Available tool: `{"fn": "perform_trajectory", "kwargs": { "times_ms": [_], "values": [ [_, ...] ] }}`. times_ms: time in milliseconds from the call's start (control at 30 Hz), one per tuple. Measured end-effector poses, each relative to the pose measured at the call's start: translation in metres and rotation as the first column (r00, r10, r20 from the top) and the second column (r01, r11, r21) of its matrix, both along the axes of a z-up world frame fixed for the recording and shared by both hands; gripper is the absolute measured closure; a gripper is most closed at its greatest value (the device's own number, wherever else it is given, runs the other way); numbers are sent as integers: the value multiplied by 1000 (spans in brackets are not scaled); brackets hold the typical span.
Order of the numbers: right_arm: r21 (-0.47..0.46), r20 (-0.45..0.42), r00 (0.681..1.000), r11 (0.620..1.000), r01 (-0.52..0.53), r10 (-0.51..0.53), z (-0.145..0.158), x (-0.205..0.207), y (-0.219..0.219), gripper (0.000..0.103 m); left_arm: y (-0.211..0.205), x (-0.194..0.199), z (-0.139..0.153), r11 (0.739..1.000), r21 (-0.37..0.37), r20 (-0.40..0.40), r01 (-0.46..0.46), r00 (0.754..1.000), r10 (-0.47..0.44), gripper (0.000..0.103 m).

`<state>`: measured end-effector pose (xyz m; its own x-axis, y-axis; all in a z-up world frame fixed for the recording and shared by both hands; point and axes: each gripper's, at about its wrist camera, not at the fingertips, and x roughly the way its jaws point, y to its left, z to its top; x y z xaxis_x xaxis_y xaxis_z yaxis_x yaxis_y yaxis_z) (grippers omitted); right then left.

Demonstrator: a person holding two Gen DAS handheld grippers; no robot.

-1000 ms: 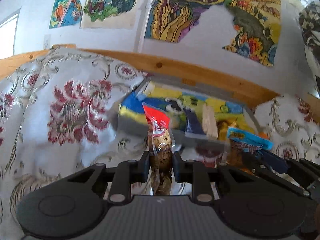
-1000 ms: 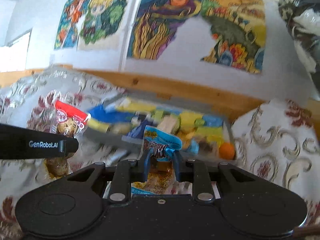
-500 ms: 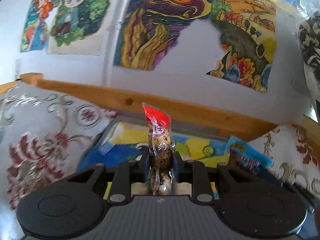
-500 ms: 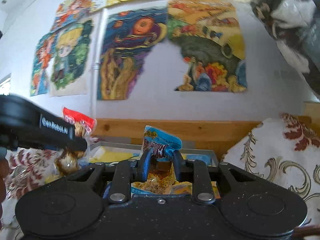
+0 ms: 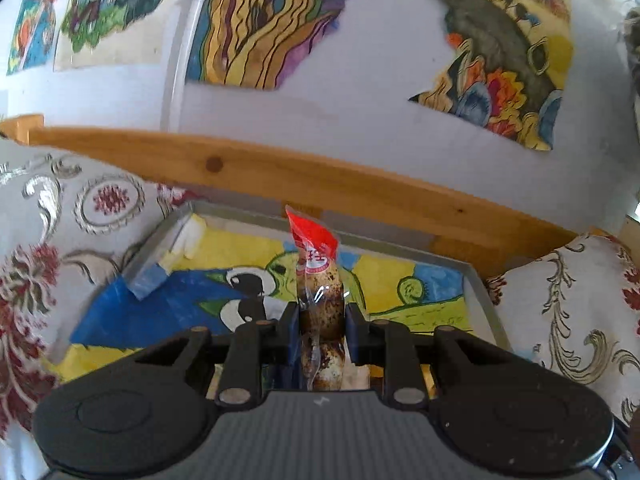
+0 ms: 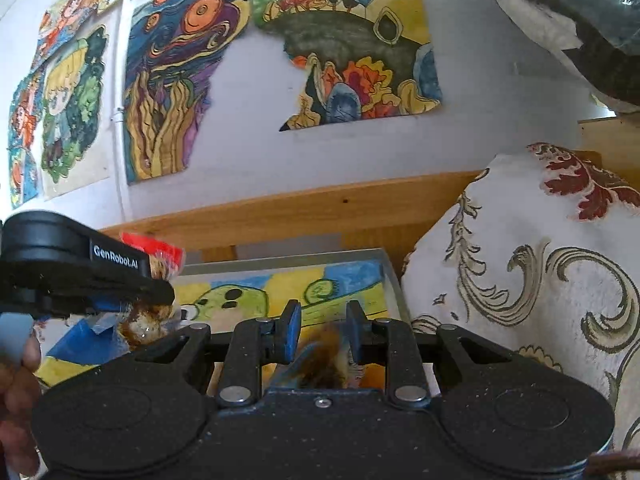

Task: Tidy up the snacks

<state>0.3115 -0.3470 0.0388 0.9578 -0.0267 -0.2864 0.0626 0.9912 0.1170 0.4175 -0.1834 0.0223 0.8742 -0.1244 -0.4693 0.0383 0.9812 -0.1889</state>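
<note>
My left gripper [image 5: 322, 316] is shut on a clear pack of speckled eggs with a red top [image 5: 320, 304]. It holds the pack upright above a grey tray [image 5: 400, 236] lined with a yellow, blue and green drawing. The right wrist view shows that left gripper [image 6: 156, 300] and its egg pack [image 6: 160, 250] at the left, over the same tray [image 6: 280, 258]. My right gripper [image 6: 322, 332] stands open over the tray's right part. A blurred orange-brown snack pack [image 6: 324, 364] sits low between and below its fingers, apart from the pads.
Floral white-and-red fabric rises on both sides of the tray [image 5: 60, 240] [image 6: 520, 280]. A wooden rail [image 5: 320, 176] and a wall with drawings stand right behind it. A hand [image 6: 16, 400] holds the left gripper. A dark bundle [image 6: 580, 20] hangs at upper right.
Both grippers moved forward over the tray. The blue-topped snack pack that stood up between my right fingers has dropped down out of their grip. The left still holds the egg pack.
</note>
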Motion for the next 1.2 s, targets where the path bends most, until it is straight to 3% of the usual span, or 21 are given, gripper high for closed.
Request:
{"fn": "perform_trajectory", "kwargs": {
  "times_ms": [67,133,200,333,500,767,1200],
  "values": [
    [2,-9,1000,1000,-4,4,-1,3,-2,74,-1,5,-3,1000,13,-10,-4,1000,4,76],
    [-9,-19,1000,1000,10,-10,-3,4,-1,66,-2,5,-4,999,29,-8,-12,1000,13,70],
    [-13,-18,1000,1000,19,-20,-3,2,-1,58,-1,1,-1,999,38,8,-20,1000,20,30],
    [-37,2,1000,999,26,-26,4,-7,3,45,8,-18,8,998,46,64,-49,997,46,22],
    [-42,34,999,998,41,-39,20,-33,6,26,28,-51,15,992,19,115,-123,986,120,4],
    [-37,58,995,996,78,-76,43,-89,12,1,64,-114,25,982,-32,125,-184,974,186,1],
    [-112,-11,1000,994,3,-4,48,-188,57,1,96,-224,2,982,80,82,-173,983,167,1]
  ]
}}
